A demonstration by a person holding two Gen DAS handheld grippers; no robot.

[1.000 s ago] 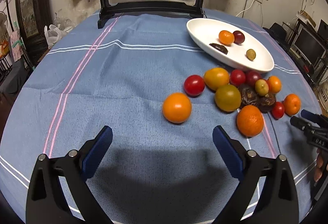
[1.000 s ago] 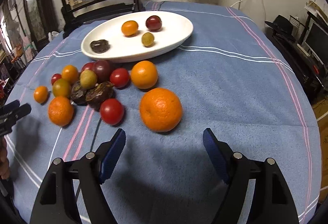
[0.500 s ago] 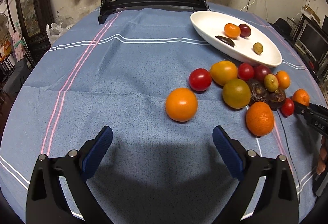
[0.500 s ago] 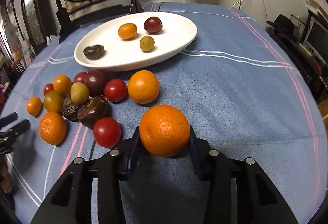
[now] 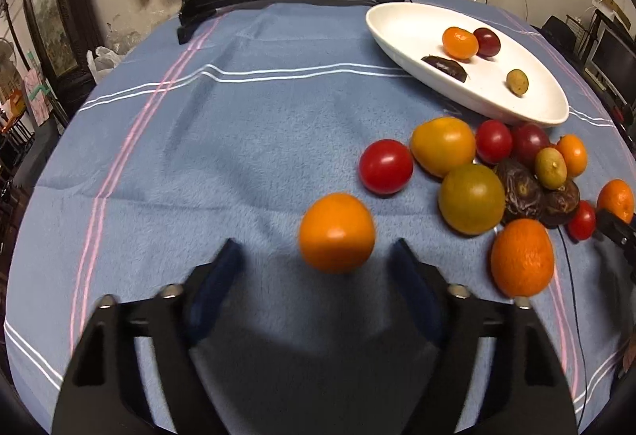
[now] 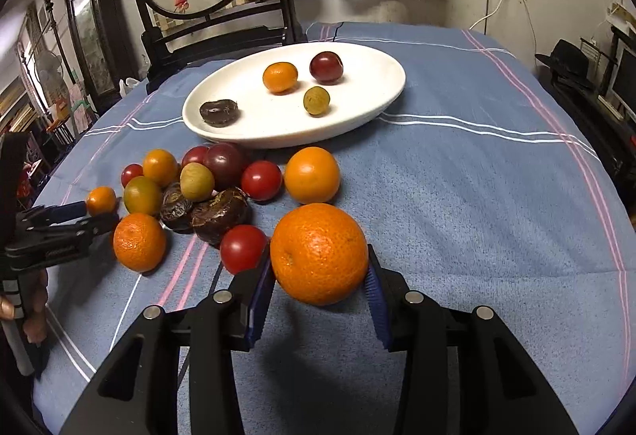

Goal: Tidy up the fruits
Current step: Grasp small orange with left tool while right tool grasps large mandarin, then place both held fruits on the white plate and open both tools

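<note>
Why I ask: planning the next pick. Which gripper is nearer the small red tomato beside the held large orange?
Right. The right gripper, clamped on the large orange, has its left finger almost touching the small red tomato; the left gripper sits across the fruit pile.

Orange mandarin; white dish; blue cloth (pink-striped).

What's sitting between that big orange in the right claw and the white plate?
One smaller orange on the cloth, between the big orange and the white plate; right wrist view shows it.
</note>
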